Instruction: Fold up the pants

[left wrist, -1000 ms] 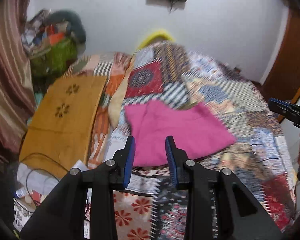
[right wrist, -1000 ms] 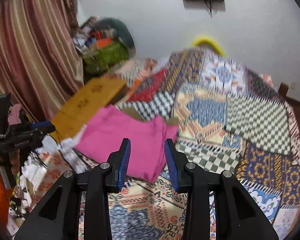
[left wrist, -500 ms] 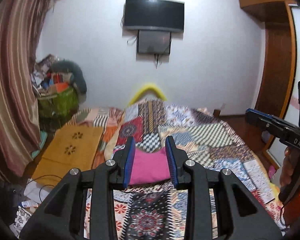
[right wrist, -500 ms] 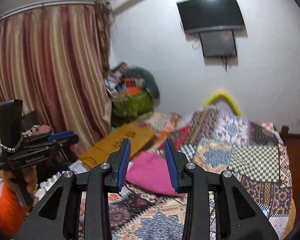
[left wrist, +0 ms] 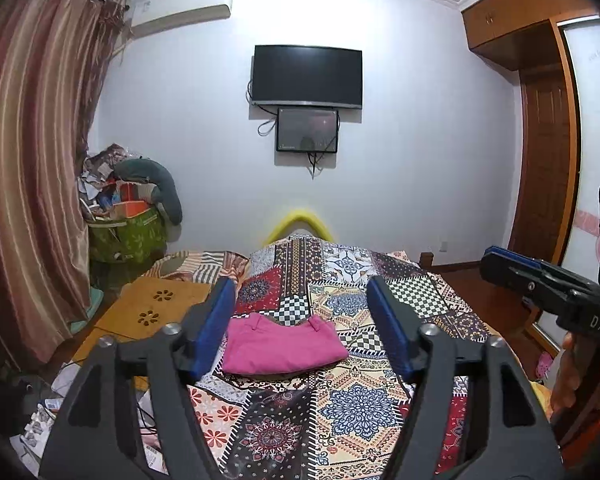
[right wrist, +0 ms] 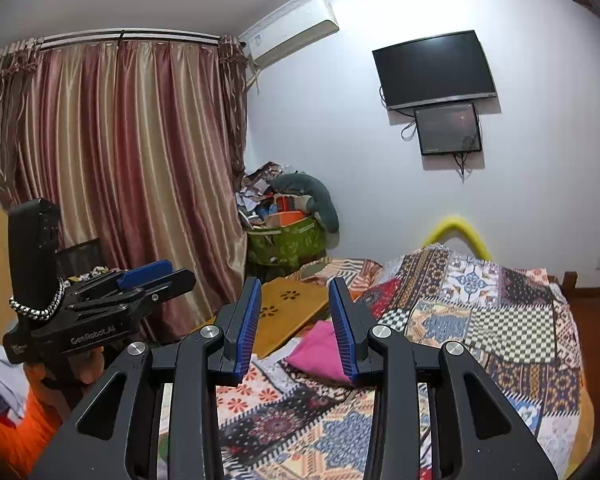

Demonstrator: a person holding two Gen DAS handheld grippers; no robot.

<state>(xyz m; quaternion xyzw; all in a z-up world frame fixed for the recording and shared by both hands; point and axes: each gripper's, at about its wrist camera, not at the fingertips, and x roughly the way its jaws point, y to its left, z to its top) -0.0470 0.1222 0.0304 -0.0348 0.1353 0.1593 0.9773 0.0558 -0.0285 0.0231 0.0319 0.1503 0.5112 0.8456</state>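
The pink pants (left wrist: 278, 346) lie folded into a small flat rectangle on the patchwork bedspread (left wrist: 364, 404). My left gripper (left wrist: 300, 324) hangs well back from them and above the bed, its jaws opening wide with nothing between them. In the right wrist view the pants (right wrist: 320, 350) show as a pink corner behind the blue pads. My right gripper (right wrist: 296, 328) is also held back over the near end of the bed, jaws opening and empty. Each gripper appears in the other's view: the right one (left wrist: 548, 292) at the right edge, the left one (right wrist: 100, 304) at the left.
A brown board with flower cut-outs (left wrist: 156, 312) lies left of the bed. A heap of clutter with a green bag (left wrist: 128, 220) fills the far left corner beside the striped curtain (right wrist: 132, 168). A wall screen (left wrist: 306, 74) hangs ahead; a wooden wardrobe (left wrist: 540, 120) stands right.
Both grippers have pulled back and risen away from the pants, tilting up so the wall and screen come into view. Both pairs of jaws have spread wider; the pants stay folded on the bed.
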